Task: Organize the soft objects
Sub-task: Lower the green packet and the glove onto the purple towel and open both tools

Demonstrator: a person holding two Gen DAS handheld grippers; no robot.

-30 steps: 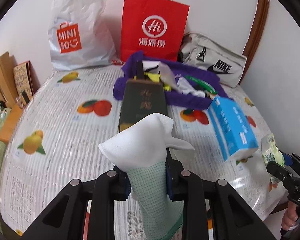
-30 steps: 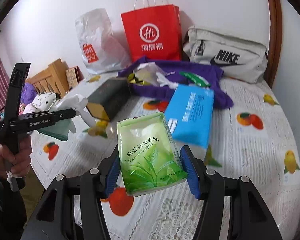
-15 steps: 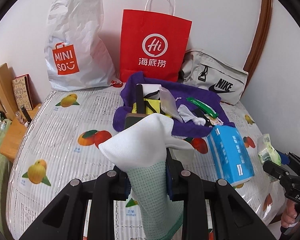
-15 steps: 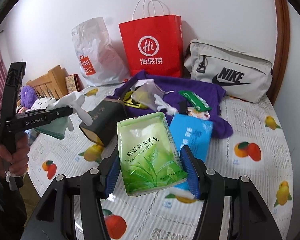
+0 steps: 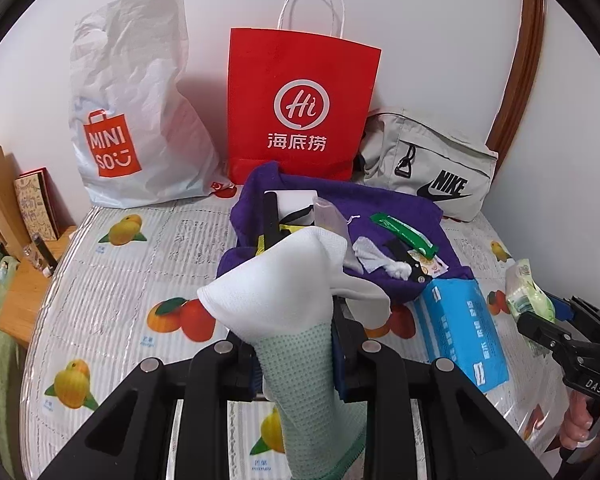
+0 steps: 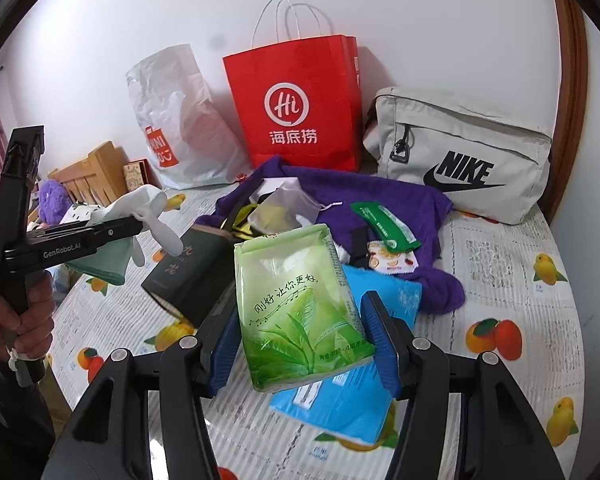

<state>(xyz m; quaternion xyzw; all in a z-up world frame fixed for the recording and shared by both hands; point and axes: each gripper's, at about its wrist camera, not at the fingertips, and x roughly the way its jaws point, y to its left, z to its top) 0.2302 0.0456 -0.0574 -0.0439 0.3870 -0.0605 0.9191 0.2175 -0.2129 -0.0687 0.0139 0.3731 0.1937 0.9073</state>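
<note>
From the left wrist, we see our left gripper (image 5: 294, 364) closed narrowly on a white-and-mint glove (image 5: 300, 320), its blue pads pressing the dotted green cuff while the white fingers flop forward above the table (image 5: 112, 288) with its fruit-print cover. Beyond the glove lies a purple cloth (image 5: 396, 208) strewn with small items, among them a green sachet (image 5: 404, 236). Against the wall behind stand a white Miniso bag (image 5: 136, 108), a red paper bag (image 5: 300, 108) and a grey Nike pouch (image 5: 428, 168). A blue tissue pack (image 5: 464, 332) lies just beside the cloth at right. At the far right edge our right gripper (image 5: 540, 320) enters, carrying a green tissue pack (image 5: 528, 292).

From the right wrist, we see our right gripper (image 6: 300, 344) about half open, its blue pads clamped on both sides of the green tissue pack (image 6: 300, 304), which is held tilted above the table (image 6: 500, 272). The blue tissue pack (image 6: 340, 404) lies directly below it. A dark box (image 6: 188, 276) sits to the left, touching the purple cloth (image 6: 380, 196). At far left a hand (image 6: 20, 316) grips the left gripper (image 6: 140, 222), which holds the glove (image 6: 148, 216) clear of the table. The red paper bag (image 6: 296, 108) and Nike pouch (image 6: 460, 156) stand at the back.
</note>
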